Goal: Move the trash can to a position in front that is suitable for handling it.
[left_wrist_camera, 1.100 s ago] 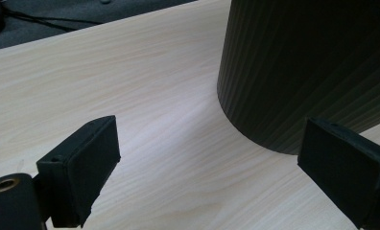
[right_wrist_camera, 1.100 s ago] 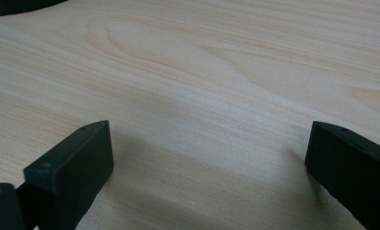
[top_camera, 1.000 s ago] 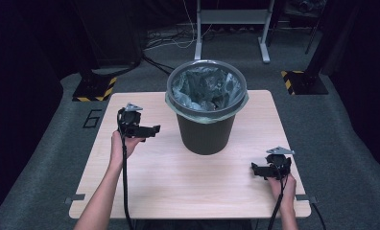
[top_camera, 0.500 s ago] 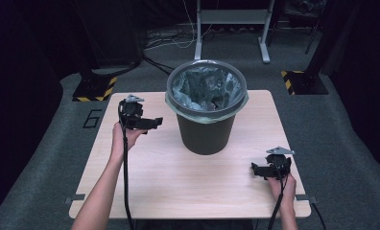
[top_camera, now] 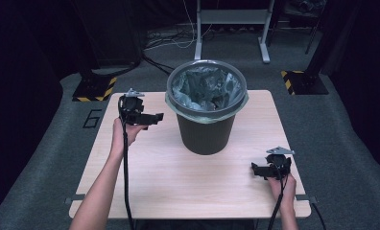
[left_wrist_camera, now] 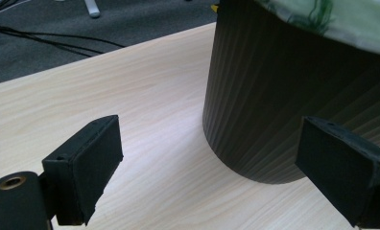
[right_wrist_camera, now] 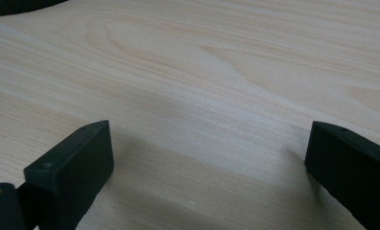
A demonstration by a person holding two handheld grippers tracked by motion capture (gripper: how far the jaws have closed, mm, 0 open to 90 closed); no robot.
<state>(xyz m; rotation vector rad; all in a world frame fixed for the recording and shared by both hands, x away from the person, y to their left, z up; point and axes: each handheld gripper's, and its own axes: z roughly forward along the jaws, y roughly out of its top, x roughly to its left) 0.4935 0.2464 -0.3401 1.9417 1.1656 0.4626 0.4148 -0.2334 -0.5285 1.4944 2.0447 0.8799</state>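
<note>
Bin w/ thin bag liner sits near the surface's far edge, center. Left gripper fingers apart, aimed at it; right gripper fingers apart near the right front corner. Bin prob light, stiff, ribbed; liner soft, tearable, so grip at rim.

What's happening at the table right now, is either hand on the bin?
Not so far. A person holds a hand-held gripper in each hand at a wooden table. The left hand-held gripper is raised beside the dark ribbed bin, jaws open and aimed at its side, not touching it. The bin stands upright with a thin bag liner folded over its rim. The right hand-held gripper sits low near the table's front right corner, jaws open, holding nothing.
</note>
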